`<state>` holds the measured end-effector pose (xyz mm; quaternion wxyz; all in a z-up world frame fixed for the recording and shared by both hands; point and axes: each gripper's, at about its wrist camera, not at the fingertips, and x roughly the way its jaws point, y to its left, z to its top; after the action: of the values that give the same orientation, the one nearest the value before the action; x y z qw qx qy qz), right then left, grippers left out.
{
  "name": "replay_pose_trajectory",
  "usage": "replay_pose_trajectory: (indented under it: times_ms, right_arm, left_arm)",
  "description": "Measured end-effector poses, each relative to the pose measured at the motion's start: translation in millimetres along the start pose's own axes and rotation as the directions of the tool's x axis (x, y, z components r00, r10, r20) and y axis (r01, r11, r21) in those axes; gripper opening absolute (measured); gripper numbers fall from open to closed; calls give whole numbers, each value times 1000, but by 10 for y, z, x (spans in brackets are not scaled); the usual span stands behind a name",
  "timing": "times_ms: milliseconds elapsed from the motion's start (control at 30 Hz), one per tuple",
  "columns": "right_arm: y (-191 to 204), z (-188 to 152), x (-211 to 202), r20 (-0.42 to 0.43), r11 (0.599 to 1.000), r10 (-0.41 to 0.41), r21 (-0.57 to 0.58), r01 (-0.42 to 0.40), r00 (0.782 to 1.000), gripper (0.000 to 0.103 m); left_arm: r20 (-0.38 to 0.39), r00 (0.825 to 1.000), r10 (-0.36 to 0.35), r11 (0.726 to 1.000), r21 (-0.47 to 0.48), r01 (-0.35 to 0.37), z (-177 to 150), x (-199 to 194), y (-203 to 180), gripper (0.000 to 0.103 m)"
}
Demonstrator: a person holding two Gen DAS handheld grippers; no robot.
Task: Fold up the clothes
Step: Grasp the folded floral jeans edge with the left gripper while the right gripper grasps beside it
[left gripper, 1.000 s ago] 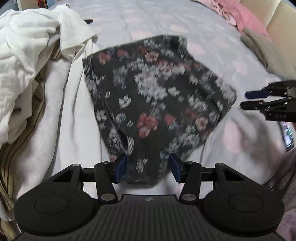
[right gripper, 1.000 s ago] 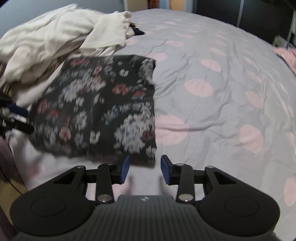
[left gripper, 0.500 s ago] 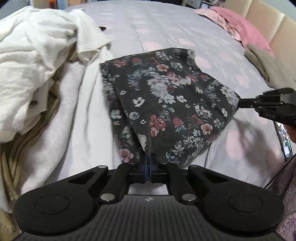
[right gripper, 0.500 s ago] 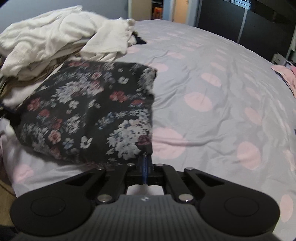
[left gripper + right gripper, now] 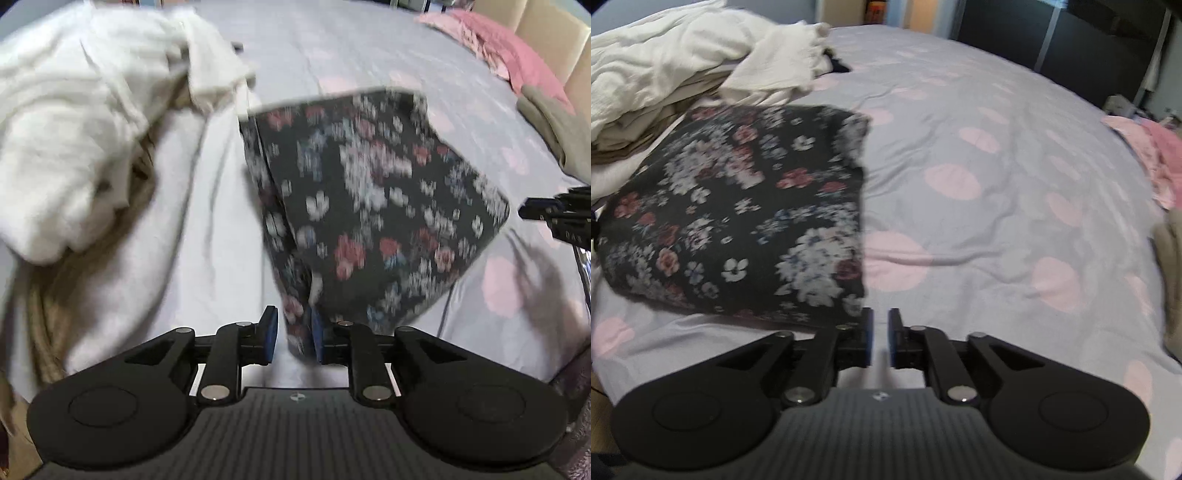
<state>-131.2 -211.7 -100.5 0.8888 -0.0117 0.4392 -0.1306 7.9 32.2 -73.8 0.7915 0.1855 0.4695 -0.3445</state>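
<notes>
Here, the folded dark floral-print garment (image 5: 373, 206) lies on the grey bedspread with pale pink spots (image 5: 506, 273), filling the centre of the left wrist view and the left-centre of the right wrist view (image 5: 746, 210). Its pattern is blurred in the left wrist view.

Left gripper (image 5: 291, 330): blue-padded jaws stand apart at bottom centre. The near corner of the garment hangs down between them, against the right pad; the left pad is clear of the cloth. Not clamped.

Right gripper (image 5: 880, 338): jaws slightly apart, a narrow gap between the blue pads, with bedspread showing through the gap. The garment's near right corner sits just beside the left pad, at its upper left; contact cannot be told. The same gripper appears at the right edge of the left wrist view (image 5: 554, 214), near the garment's right corner but apart from it.

A heap of crumpled white and cream laundry (image 5: 85, 122) occupies the upper left of the left wrist view and the upper left of the right wrist view (image 5: 683, 62), with the garment's far edge next to it. A pink pillow (image 5: 513, 55) lies at the upper right of the left wrist view. An olive-grey cloth (image 5: 550, 129) lies below the pillow at the right edge.
</notes>
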Motion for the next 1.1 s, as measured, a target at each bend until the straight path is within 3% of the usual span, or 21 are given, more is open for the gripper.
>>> replay_pose_trajectory:
  times_ms: [33, 233, 367, 500, 667, 767, 933, 1100]
  right_arm:
    - [22, -7, -44, 12, 1000, -20, -4, 20, 1000, 25]
    - [365, 52, -91, 75, 994, -98, 60, 94, 992, 24]
    - [622, 127, -18, 104, 994, -46, 106, 35, 993, 22]
    - [778, 189, 127, 102, 995, 18, 96, -27, 995, 22]
    - [734, 255, 378, 55, 992, 40, 115, -46, 998, 22]
    - [662, 352, 425, 83, 985, 41, 162, -54, 996, 22]
    - [558, 569, 515, 109, 978, 27, 203, -49, 994, 21]
    - [404, 774, 579, 180, 966, 47, 240, -91, 983, 15]
  left_arm:
    - [23, 1000, 8, 1000, 8, -8, 21, -37, -17, 17]
    - [103, 994, 39, 999, 6, -40, 216, -32, -192, 17]
    - [134, 990, 34, 999, -40, -28, 343, 88, -303, 17]
    - [93, 996, 9, 998, -65, -3, 417, 354, -366, 17]
    - [10, 1000, 25, 992, -126, -24, 465, 657, -276, 16]
    - [76, 995, 64, 992, -114, -56, 538, 592, -291, 17]
    - [183, 981, 67, 991, -127, -44, 780, 543, -301, 16]
    - [196, 978, 74, 982, -183, -38, 952, 656, -188, 16]
